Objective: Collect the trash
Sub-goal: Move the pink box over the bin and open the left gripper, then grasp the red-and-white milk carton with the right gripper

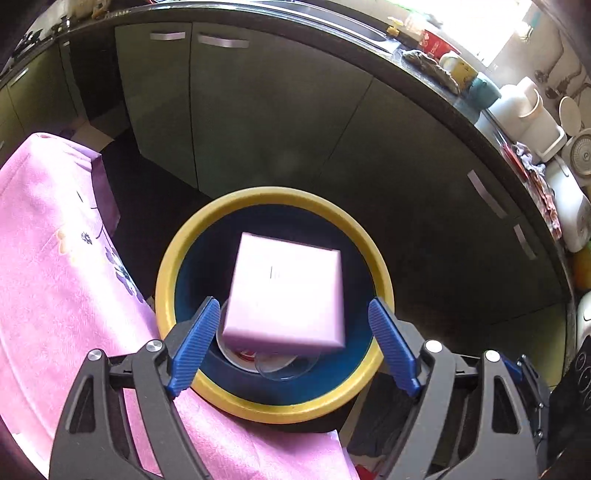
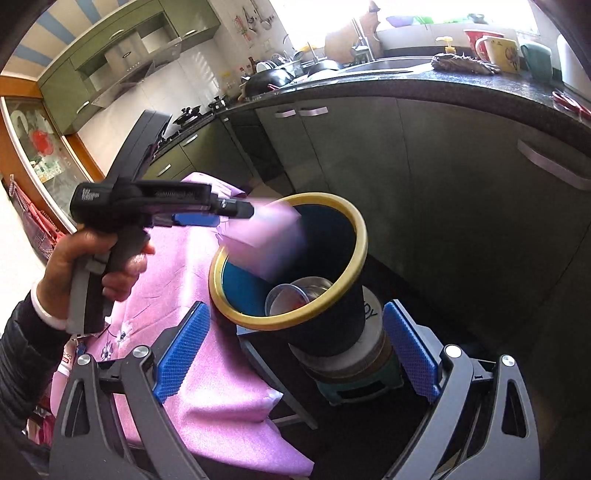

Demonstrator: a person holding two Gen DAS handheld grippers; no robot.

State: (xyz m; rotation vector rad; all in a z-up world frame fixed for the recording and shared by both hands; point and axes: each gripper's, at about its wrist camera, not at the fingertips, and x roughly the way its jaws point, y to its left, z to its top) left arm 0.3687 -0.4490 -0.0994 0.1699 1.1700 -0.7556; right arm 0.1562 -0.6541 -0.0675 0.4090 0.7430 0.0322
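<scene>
Hovering over the bin (image 1: 273, 410), your left gripper (image 1: 291, 321) stands open, its pads clear of the pink box (image 1: 286, 291) at the bin's mouth. Your right gripper (image 2: 295, 332), near the bin, is open and empty.

- I see green cupboards (image 2: 354, 147) under a dark counter (image 2: 461, 86).
- Bright light comes through the window (image 2: 424, 14).
- A pink cloth (image 1: 55, 258) covers a table.
- The floor (image 2: 369, 435) is dark.

Handheld two-finger grippers, operator's arm

Left gripper (image 1: 291, 343), right gripper (image 2: 295, 350): grey frames, silver screws, ribbed blue pads (image 1: 194, 343). Hand (image 2: 92, 266): black sleeve (image 2: 22, 354), white bracelet (image 2: 44, 310).
</scene>
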